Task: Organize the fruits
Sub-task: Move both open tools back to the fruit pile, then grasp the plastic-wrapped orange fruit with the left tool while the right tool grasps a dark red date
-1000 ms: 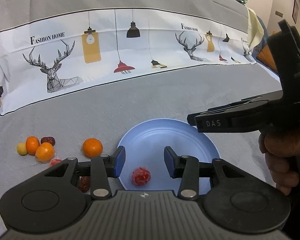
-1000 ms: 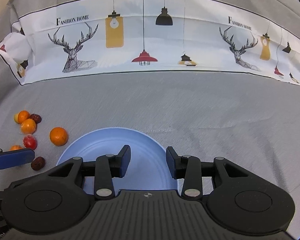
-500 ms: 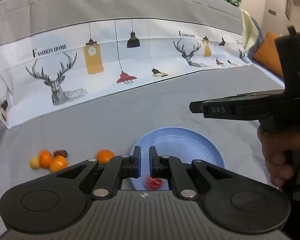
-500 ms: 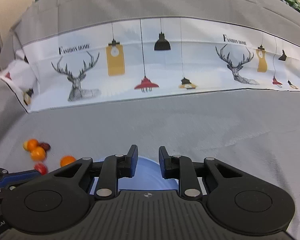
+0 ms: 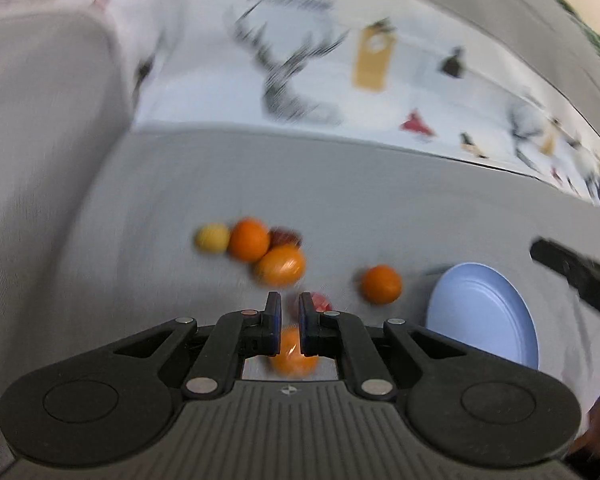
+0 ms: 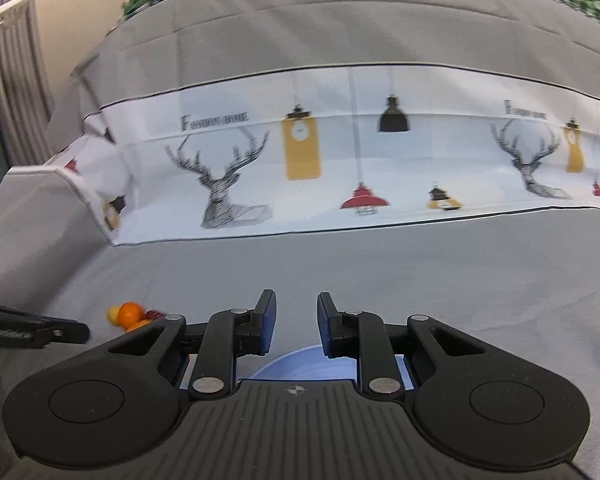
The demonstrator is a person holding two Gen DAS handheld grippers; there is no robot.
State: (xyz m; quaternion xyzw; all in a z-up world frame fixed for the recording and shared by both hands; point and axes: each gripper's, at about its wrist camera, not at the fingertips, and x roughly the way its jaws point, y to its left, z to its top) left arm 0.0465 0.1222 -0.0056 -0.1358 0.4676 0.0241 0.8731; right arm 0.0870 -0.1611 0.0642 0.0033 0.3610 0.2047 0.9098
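Left gripper [image 5: 290,320] points down at the grey cloth [image 5: 340,184] with its jaws drawn almost together and nothing pinched between them — an orange fruit [image 5: 294,354] shows blurred beneath the fingers, lying on the cloth rather than held. Just beyond the fingertips sits a small red fruit [image 5: 320,301], and to its right a lone orange [image 5: 381,284]. Farther back a cluster lies close together: a yellow fruit [image 5: 212,238], two oranges [image 5: 249,239] touching each other, and a dark red fruit [image 5: 286,237] behind them. The blue plate [image 5: 484,316] rests on the cloth to the right of the fruit, and no fruit can be seen on it in this view.

Right gripper [image 6: 296,324] hovers above the plate's near rim [image 6: 304,360] — its jaws stand at a narrow gap with only air between them. At the far left of that view part of the fruit cluster [image 6: 130,314] peeks out beside the other tool's black finger [image 6: 32,330]. A white printed sheet [image 6: 340,160] with deer and lamps runs across the back.
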